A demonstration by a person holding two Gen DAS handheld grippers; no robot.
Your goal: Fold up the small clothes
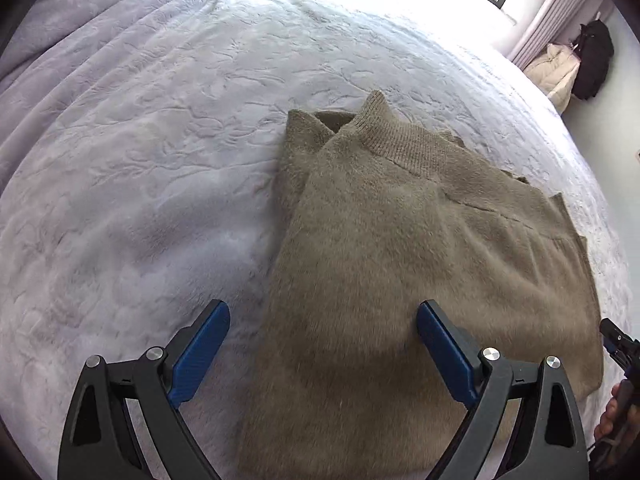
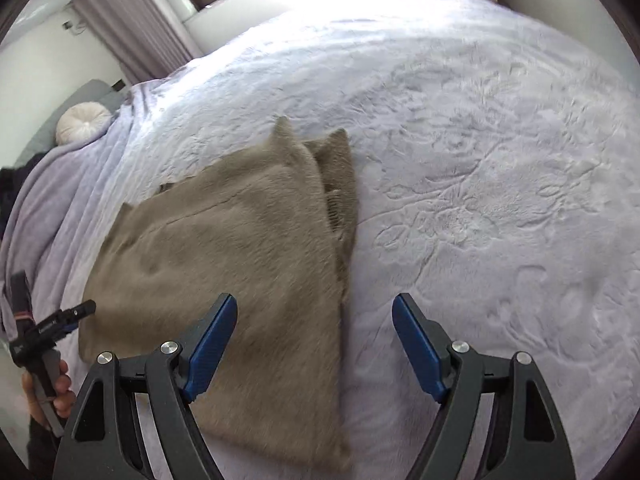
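The folded taupe sweater (image 1: 420, 248) was seen on the lavender bedspread (image 1: 140, 160), collar toward twelve o'clock, with the left gripper (image 1: 323, 312) and right gripper (image 2: 314, 304) held wide apart, empty, above it

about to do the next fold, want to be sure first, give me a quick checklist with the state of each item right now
1. Left gripper open, nothing between its blue pads: ok.
2. Right gripper open and empty: ok.
3. Fuzzy tan knit sweater lying flat on the pale lavender embossed bedspread: ok.
4. Sides already folded in, ribbed collar at the far end: ok.
5. Near hem of the sweater within view for a grasp: cannot tell, it runs under the grippers at the frame bottom.
6. Bedspread around the sweater free of other items: ok.
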